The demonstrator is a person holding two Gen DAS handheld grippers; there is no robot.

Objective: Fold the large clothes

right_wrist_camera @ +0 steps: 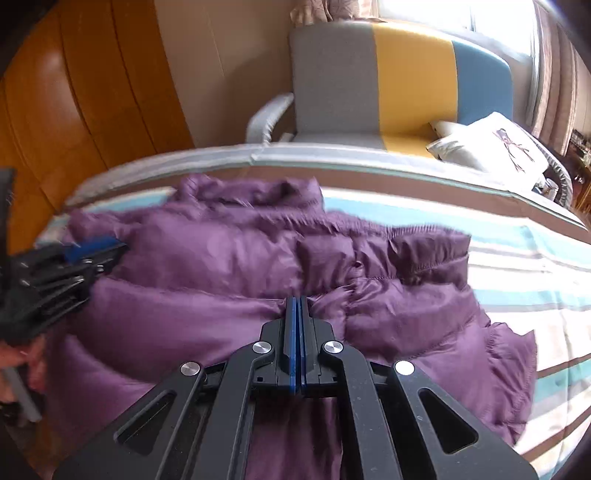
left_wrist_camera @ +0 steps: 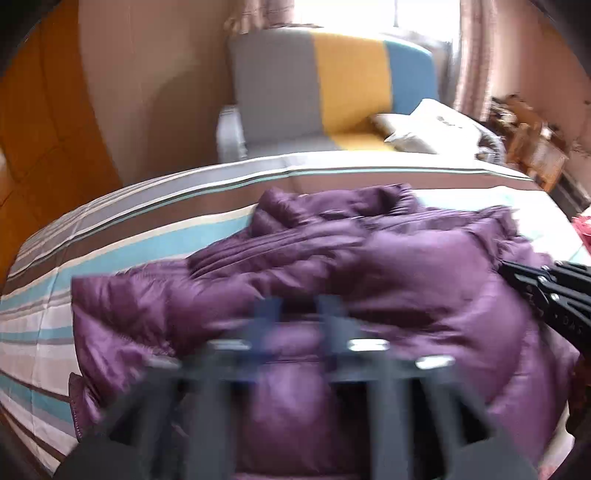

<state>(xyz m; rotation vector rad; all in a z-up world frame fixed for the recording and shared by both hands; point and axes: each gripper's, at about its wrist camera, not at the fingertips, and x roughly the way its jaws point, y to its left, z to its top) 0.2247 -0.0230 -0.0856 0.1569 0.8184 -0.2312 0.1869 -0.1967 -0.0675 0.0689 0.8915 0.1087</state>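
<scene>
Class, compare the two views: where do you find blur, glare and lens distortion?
Left wrist view: its own left gripper is badly smeared, the purple jacket soft, the window blown out. Right wrist view: the right gripper is sharp, the striped bedcover bows from fisheye distortion.

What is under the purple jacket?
The purple jacket lies on a striped bedsheet, which shows around its edges. Whether anything else lies beneath the jacket cannot be seen; the padding covers it.

The puffy jacket [right_wrist_camera: 236, 258] is purple. The bedsheet [right_wrist_camera: 517, 266] beneath it is striped in white, light blue, brown and grey. The sofa [right_wrist_camera: 406, 85] has grey, yellow and blue panels, and the wardrobe [right_wrist_camera: 74, 103] is orange-brown.
</scene>
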